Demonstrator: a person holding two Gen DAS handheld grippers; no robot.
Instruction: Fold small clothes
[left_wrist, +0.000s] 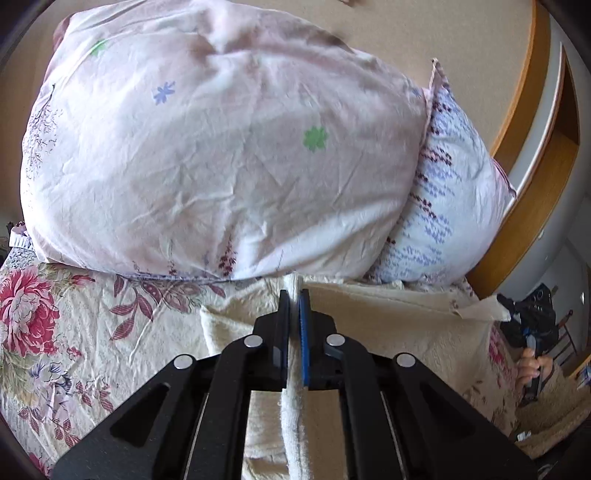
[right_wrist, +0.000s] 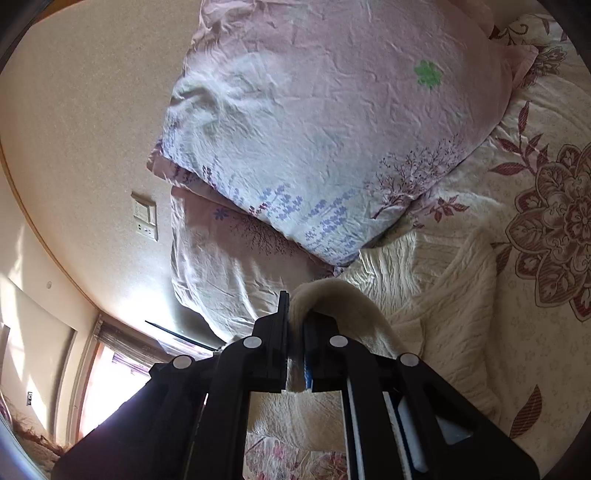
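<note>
Cream knit garment (left_wrist: 406, 332): only left view shows a hand (left_wrist: 530, 369).

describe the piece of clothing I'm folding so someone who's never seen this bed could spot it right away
On the floral bedspread, just below the two stacked pillows, lies a cream knitted garment. It is plain and unprinted, unlike the flowered bedding.

Ahead of my left gripper (left_wrist: 294, 295) the stacked pillows (left_wrist: 221, 155) block the way almost at once. To its left the floral bedspread (left_wrist: 74, 325) lies open. Past my right gripper (right_wrist: 294, 299), open bedspread lies right; left, pillows and wall (right_wrist: 74, 129) close in.
</note>
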